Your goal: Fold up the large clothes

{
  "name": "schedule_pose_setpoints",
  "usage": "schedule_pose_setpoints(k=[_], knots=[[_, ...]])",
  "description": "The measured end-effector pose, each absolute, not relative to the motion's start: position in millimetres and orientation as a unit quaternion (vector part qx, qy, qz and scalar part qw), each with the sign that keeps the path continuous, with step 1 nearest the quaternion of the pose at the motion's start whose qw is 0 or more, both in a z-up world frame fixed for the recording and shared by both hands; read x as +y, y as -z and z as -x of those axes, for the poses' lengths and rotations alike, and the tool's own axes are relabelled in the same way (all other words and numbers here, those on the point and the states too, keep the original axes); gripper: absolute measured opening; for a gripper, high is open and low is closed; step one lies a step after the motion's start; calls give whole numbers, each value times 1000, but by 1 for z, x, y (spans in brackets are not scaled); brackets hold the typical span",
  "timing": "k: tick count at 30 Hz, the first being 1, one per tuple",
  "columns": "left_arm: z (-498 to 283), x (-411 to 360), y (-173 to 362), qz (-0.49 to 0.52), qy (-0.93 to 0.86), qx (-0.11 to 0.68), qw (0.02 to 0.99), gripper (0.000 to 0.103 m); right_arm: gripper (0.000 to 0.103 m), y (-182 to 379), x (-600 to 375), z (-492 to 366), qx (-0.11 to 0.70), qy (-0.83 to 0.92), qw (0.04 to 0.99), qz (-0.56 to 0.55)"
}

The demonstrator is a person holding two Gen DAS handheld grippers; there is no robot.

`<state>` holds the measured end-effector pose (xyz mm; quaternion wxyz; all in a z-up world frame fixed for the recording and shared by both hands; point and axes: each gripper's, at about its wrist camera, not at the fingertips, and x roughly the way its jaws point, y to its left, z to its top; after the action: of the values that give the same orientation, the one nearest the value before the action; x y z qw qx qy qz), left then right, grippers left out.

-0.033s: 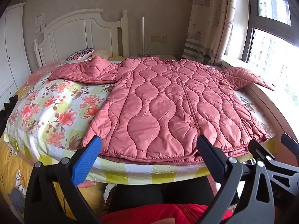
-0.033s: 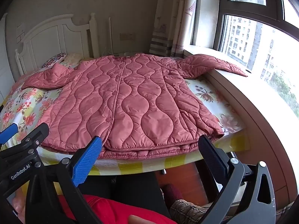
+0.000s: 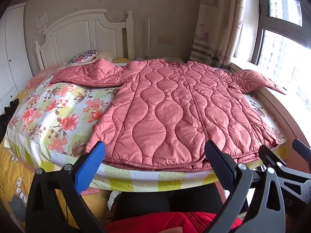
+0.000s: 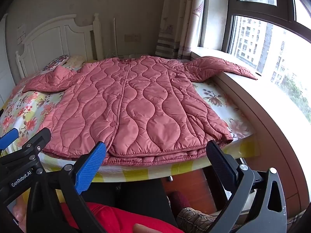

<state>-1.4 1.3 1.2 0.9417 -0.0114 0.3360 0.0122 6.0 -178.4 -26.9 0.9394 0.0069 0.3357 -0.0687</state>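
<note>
Change: nothing moved since the earlier frame.
Garment: pink quilted padded jacket (image 3: 175,112) spread flat on floral-sheeted bed (image 3: 58,112).
Left gripper (image 3: 154,156): fingers wide, empty.
Right gripper (image 4: 155,155): fingers wide, empty.

The jacket (image 3: 175,108) lay flat across the bed (image 3: 58,116), hem at the near edge, collar toward the headboard (image 3: 85,36). One sleeve (image 3: 87,75) extended left over the bedding below a pillow (image 3: 85,57); the other sleeve (image 4: 219,66) rested on the windowsill (image 4: 272,104) at right. Both grippers, left (image 3: 153,167) and right (image 4: 155,167), hung before the bed's near edge, jaws spread, apart from the jacket.
</note>
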Motion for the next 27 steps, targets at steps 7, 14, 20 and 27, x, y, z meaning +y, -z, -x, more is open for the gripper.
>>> schedule_pose_setpoints(k=[7,14,20,27], knots=[[0,0,0,9,-10,338,941,101,99,28,-177,-9,334,69,940,-4],[4,2,-1,10,-10,338,941,101,99,29,-177,-5,329,70,942,-5],[6,2,3,9,-11,338,941,101,99,29,-177,-5,329,70,942,-5],[8,0,3,10,-11,339,941,101,99,28,-177,-6,331,67,941,-5]])
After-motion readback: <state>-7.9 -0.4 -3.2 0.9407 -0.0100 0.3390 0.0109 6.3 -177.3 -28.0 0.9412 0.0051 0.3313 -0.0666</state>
